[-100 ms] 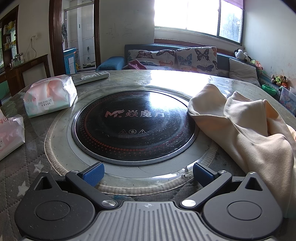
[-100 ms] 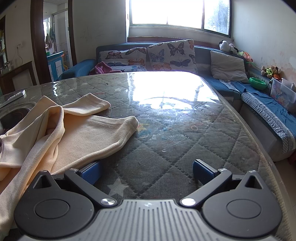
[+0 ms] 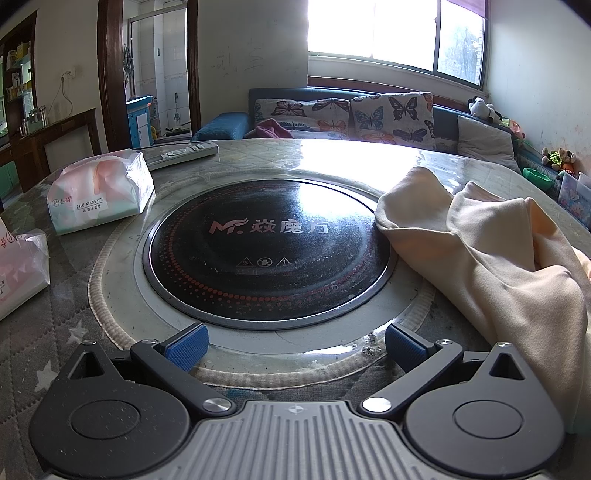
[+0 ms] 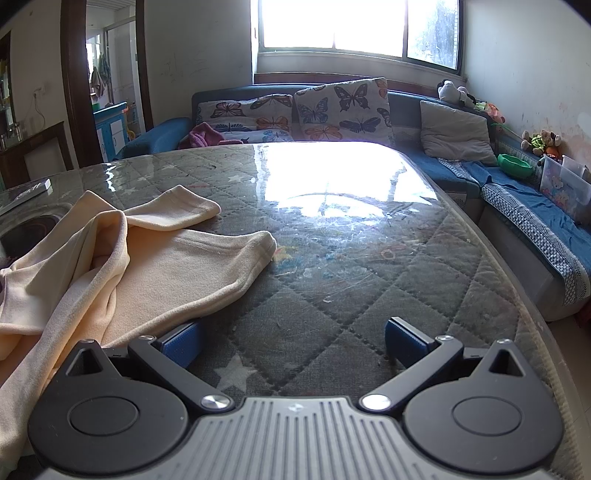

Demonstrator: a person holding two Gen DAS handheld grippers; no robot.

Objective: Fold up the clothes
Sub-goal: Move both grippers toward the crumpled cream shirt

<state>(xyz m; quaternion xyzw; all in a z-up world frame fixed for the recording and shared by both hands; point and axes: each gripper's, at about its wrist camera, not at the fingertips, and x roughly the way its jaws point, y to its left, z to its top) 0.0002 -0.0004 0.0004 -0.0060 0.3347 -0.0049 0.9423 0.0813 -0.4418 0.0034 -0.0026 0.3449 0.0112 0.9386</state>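
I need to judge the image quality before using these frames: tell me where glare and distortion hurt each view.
Left wrist view: the window is blown out and its glare whitens the far table; fisheye bends the room edges; the cream garment stays sharp. Right wrist view: the same window glare washes out the tabletop centre; corners are vignetted dark.

Quilted table (image 4: pixel 369 295), cream garment (image 4: pixel 166 269), tissue packs (image 3: pixel 99 195), remote (image 3: pixel 181 152)

Bright window (image 4: pixel 354 26), blue sofa (image 4: pixel 461 166) with butterfly cushions (image 4: pixel 343 107), pale walls.
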